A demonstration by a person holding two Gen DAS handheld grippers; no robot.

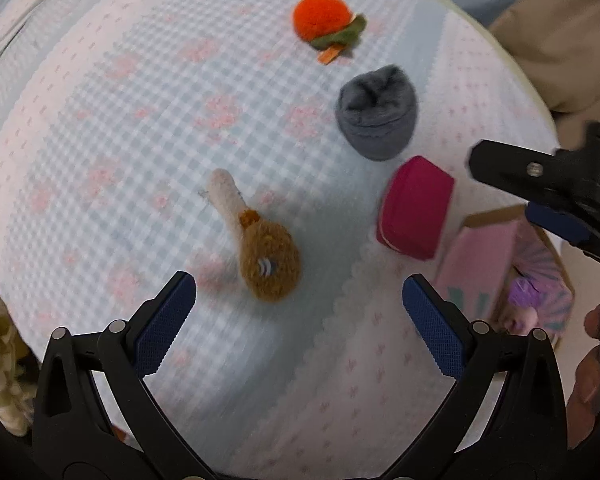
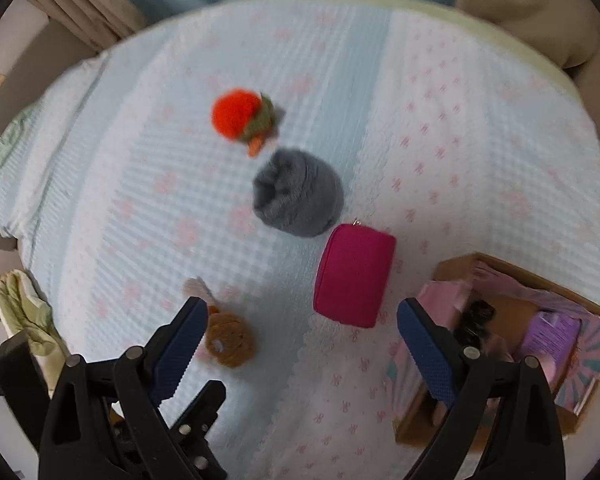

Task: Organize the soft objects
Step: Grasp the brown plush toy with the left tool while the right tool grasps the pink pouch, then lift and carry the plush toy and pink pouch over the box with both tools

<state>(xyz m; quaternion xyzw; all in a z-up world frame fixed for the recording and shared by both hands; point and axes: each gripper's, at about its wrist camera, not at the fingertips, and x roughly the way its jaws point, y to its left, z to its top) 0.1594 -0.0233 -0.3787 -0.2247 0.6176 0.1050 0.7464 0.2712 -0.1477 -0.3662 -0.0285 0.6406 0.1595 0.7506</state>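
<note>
Left claw (image 1: 299,308): jaws wide apart, nothing between the pads; it points steeply down at the bedspread (image 1: 140,120).
Right claw (image 2: 302,328): jaws wide apart, nothing held; it also points steeply down.
Brown plush toy (image 1: 266,260): lies on the bedspread just ahead of the left claw, close to its left pad.
Toy long axis: the pale handle runs up and to the left, away from the claw; the round brown head is the near end.
Nearer claw, toy: judged the left, since the toy sits almost centred in its view; in the right view it lies beside the left pad.
Magenta pouch (image 2: 354,276): lies just ahead of the right claw, between its pads in the view, long side running away from it.
Cardboard box (image 2: 540,280): open, just right of the pouch, at the right claw's side; pink lining, some items already inside.
Grey rolled sock (image 2: 298,194): soft, bunched, round; beyond the pouch.
Orange pompom toy (image 2: 240,116): fuzzy ball with a green collar; farthest away.
Bedspread texture: pale blue and white waffle weave with pink flowers.
</note>
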